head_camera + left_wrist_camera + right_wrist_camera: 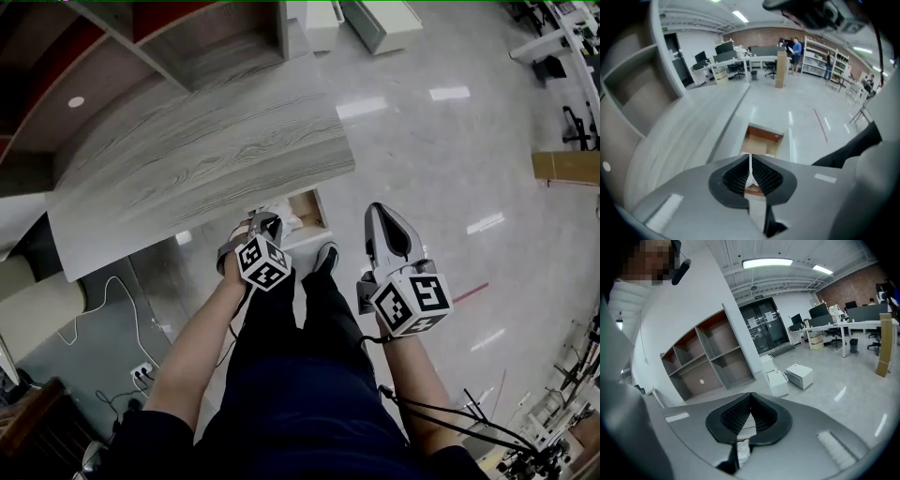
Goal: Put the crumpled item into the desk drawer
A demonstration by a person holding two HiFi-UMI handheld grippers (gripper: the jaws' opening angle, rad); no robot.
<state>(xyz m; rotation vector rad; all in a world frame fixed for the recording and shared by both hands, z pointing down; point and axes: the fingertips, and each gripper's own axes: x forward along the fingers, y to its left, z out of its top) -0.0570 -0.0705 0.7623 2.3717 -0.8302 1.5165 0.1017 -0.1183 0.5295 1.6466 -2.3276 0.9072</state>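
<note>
Two grippers are showing in front of you as you are standing at the grey wood-grain desk point(206, 159). Its drawer point(307, 211) is standing pulled open under the desk's near edge, with its brown inside facing up. You are holding the left gripper point(269, 218) just over the near end of the drawer, pointing down toward it. Its ribbed jaws are pressing together on a thin white sliver, the crumpled item point(750, 174). The item is therefore sitting pinched in that gripper above the open drawer, not lying inside it. How much of it is hanging below the jaws cannot be told from these views. You are carrying the right gripper point(378, 208) to the right of the drawer, apart from it and over the pale floor. Its jaws are meeting at the tips and gripping nothing, and it is looking past the drawer toward the open shelf unit point(708, 362) on the far side. White boxes point(799, 375) are sitting on the floor well beyond the drawer, near that shelf unit. Your legs in dark trousers and one shoe point(325, 256) are standing just on the near side of the drawer, between the two grippers.
</note>
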